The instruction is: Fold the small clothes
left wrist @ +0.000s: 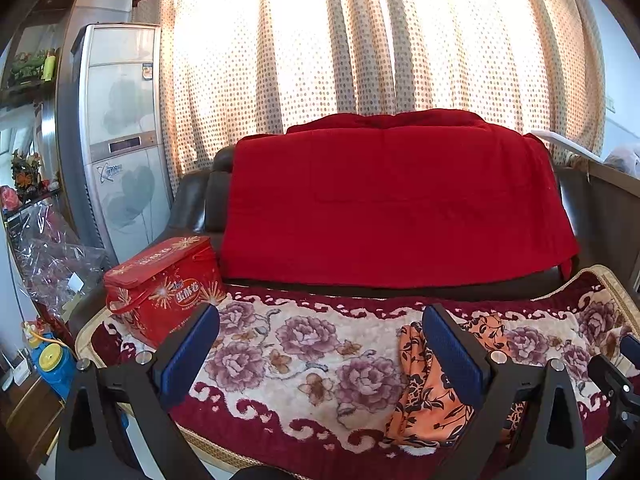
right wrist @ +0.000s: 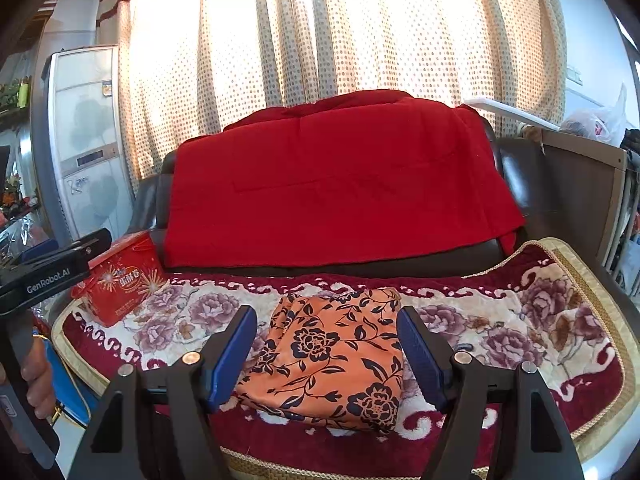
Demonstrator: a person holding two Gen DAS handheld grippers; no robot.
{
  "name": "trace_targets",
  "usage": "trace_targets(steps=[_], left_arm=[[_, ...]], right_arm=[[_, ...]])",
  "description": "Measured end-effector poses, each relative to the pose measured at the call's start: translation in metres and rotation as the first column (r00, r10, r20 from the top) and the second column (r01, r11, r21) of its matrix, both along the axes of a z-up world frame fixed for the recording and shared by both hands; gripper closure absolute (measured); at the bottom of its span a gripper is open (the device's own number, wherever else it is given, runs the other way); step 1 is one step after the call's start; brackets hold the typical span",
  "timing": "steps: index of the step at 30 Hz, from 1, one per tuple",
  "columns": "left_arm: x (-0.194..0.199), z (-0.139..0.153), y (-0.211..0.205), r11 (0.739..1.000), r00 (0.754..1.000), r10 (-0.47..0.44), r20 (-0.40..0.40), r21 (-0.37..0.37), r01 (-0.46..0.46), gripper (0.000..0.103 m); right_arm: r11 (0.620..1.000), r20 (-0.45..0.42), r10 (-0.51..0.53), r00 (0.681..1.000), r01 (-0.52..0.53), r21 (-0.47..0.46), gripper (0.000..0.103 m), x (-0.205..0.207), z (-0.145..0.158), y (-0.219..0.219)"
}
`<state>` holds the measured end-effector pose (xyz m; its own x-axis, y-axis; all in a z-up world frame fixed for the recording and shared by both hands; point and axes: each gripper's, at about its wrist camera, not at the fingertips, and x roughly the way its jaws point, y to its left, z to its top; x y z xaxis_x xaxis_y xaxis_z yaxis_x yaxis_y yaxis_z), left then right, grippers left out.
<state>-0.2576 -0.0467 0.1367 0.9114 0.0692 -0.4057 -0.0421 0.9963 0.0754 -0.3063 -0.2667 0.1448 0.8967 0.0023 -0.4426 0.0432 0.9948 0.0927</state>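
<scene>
On the flowered blanket (right wrist: 500, 320) that covers the sofa seat, the orange floral garment (right wrist: 332, 360) is seen lying in a compact, roughly squared bundle, well to the right of the red gift box (right wrist: 120, 284) and in front of the red throw (right wrist: 340, 184) draped over the backrest. Folding is judged to be either barely begun or almost finished; which cannot be told from the cloth alone. Any next move would call for an edge of the garment to be reached and pinched. The right gripper (right wrist: 326, 356) is held with its fingers (right wrist: 230, 356) wide apart, the garment framed between them but not touched. The left gripper (left wrist: 320, 356) is likewise spread wide, nothing is clamped, and only blanket lies in its gap.
</scene>
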Motion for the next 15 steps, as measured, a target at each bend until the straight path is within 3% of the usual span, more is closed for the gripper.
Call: trace_targets(steps=[15], left_arm=[[0.006,-0.001,0.015,0.999,1.000,0.000,-0.006,-0.039,0.000,0.002]], right_arm=[[1.000,0.020,-0.005,1.000,0.006,-0.027,0.028,0.000,0.014,0.017]])
